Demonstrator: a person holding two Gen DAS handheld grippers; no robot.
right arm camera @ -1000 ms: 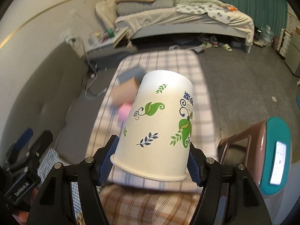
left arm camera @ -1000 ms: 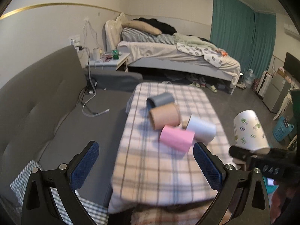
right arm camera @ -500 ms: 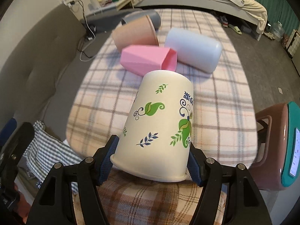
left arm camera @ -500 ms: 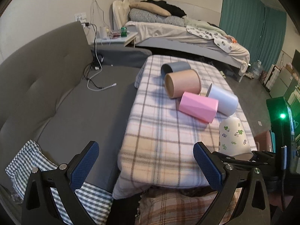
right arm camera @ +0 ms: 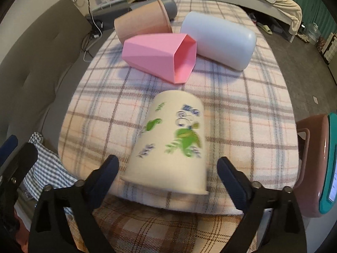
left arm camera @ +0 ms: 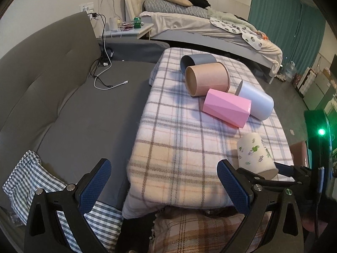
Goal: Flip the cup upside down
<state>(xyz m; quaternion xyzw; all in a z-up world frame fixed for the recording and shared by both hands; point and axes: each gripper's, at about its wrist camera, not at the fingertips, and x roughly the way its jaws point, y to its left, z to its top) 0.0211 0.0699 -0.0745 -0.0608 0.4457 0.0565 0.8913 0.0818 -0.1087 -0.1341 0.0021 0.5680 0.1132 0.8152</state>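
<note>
Sofa (left arm camera: 63, 97) in grey fills the left side, with a checked cloth (left arm camera: 31, 179) on its near end and a white cable (left arm camera: 105, 80) on its seat. Next to it is the plaid-covered table (left arm camera: 179, 147). The left gripper (left arm camera: 164, 187) hangs at the table's near edge with its jaws spread wide and nothing between them. Further back on the plaid lie four cups on their sides, bunched together: grey cup (left arm camera: 198, 61), tan cup (left arm camera: 207, 78), pink cup (left arm camera: 227, 107) and white cup (left arm camera: 256, 99). Toward the near right edge is the floral cup (right arm camera: 170, 145), mouth down and tilted, blurred in the right wrist view. The right gripper (right arm camera: 168, 170) has its fingers (right arm camera: 231, 177) parted on either side of its rim, clear of the wall.
</note>
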